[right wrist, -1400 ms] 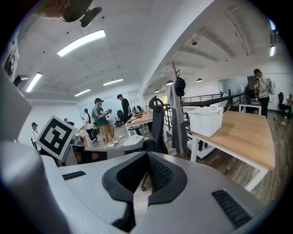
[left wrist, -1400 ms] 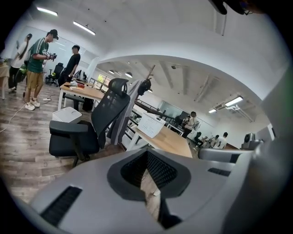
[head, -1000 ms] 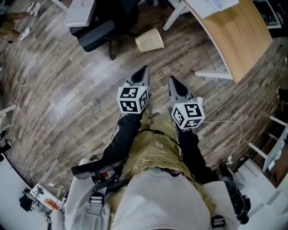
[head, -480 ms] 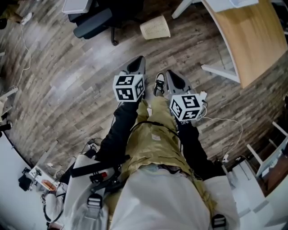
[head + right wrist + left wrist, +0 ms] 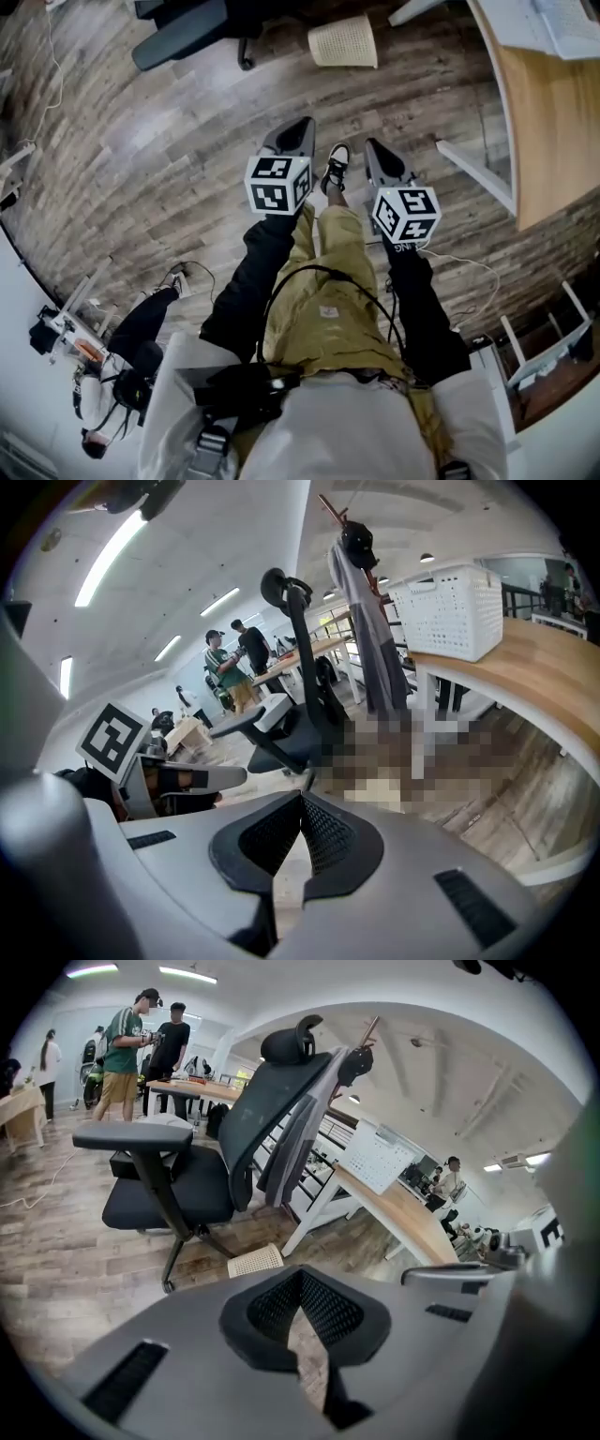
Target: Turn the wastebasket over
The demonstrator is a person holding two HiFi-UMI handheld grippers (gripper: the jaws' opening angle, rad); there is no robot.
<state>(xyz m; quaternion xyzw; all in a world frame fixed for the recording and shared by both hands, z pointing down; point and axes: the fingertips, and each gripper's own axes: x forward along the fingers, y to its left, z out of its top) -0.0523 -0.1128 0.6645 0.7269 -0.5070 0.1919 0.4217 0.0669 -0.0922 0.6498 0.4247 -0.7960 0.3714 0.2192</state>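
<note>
The wastebasket [image 5: 344, 42], cream with a lattice wall, lies on its side on the wooden floor at the top of the head view. In the left gripper view the wastebasket [image 5: 255, 1261] shows just beyond the jaws, beside a chair's base. My left gripper [image 5: 298, 127] and my right gripper [image 5: 375, 146] are held side by side in front of me, well short of it. Both point forward and down. The left gripper [image 5: 300, 1274] has its pads together with nothing between them, and so does the right gripper [image 5: 302, 799]. A mosaic patch covers the floor ahead in the right gripper view.
A black office chair [image 5: 187, 33] stands left of the wastebasket. A curved wooden desk [image 5: 553, 112] with white legs is to its right, with a white basket [image 5: 445, 611] on top. My shoe [image 5: 335, 167] is between the grippers. People [image 5: 122, 1044] stand far behind.
Both grippers have sunk and tipped further down. I have stepped forward, one shoe now showing between them, and the wastebasket has slid towards the picture's top.
</note>
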